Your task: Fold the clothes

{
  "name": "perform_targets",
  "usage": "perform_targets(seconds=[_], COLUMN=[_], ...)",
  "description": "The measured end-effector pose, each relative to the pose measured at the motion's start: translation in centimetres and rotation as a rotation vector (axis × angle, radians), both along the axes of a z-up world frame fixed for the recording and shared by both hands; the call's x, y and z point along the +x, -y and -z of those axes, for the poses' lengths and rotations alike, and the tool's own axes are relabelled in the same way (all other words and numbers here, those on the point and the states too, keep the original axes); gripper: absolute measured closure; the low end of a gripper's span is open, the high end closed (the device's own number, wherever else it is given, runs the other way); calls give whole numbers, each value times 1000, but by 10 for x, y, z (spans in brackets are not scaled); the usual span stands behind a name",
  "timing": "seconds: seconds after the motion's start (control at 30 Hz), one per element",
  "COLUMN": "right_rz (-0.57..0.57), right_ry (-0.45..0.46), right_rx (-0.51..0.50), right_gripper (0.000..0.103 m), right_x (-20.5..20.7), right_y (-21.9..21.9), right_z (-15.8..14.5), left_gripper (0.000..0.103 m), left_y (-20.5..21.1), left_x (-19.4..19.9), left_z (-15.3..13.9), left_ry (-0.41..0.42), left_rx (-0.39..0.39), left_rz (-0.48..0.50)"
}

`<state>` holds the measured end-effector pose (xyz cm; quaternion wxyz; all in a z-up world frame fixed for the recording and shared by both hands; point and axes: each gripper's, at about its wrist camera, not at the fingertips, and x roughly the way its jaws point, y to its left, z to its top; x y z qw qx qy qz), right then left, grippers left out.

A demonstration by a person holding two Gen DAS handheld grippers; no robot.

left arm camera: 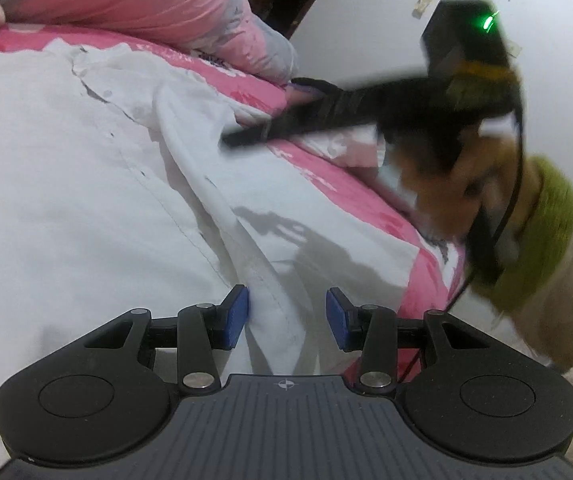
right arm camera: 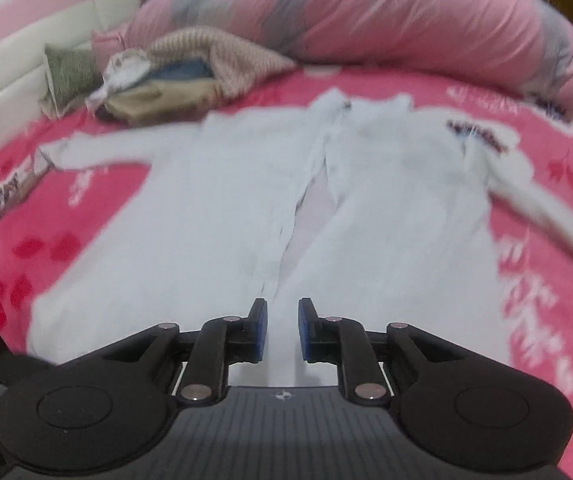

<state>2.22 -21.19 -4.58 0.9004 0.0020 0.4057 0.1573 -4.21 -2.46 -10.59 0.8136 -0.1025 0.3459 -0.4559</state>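
Pink-sheeted bed [right arm camera: 538, 208] carries a white button-up shirt [right arm camera: 214, 216], spread front-up, sleeves toward 9 and 3 o'clock. Left hand-held gripper [left arm camera: 287, 318], jaws apart, straddles a shirt fold unclamped; right hand-held gripper [right arm camera: 282, 330] hovers narrowly apart, empty. Fabric appears light, limp, crease-prone; best taken at hem corners or shoulders.

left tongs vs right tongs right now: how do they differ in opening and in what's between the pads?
Left tongs stand wider apart; right tongs show a narrower gap. A raised fold of the white shirt runs up between the left pads without being pinched; the right tongs hang over the shirt's open front, nothing between them. The right view is motion-blurred, the left view's cloth is sharp. Both have blue pads, are open, and hold nothing.
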Motion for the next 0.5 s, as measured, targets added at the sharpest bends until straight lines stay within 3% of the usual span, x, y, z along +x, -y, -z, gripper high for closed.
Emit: perform_targets(seconds=[0.07,0.27,0.43,0.5], right_rz=[30,109,148,151], right_ry=[-16,8,54,84], right_rx=[41,104,123,114], right_gripper=[78,76,74,69], right_x=[-7,-18,-21,-25], right_y=[3,15,15,13], right_z=[11,26,30,29], left_gripper=[60,60,60,60], left_y=[-8,-29,-3,9], left_x=[6,61,146,177], left_z=[-7,-40,-51,-47], left_ry=[6,14,-27,-78], left_rx=[5,11,128,150], left_rz=[-29,-134,-288,-318])
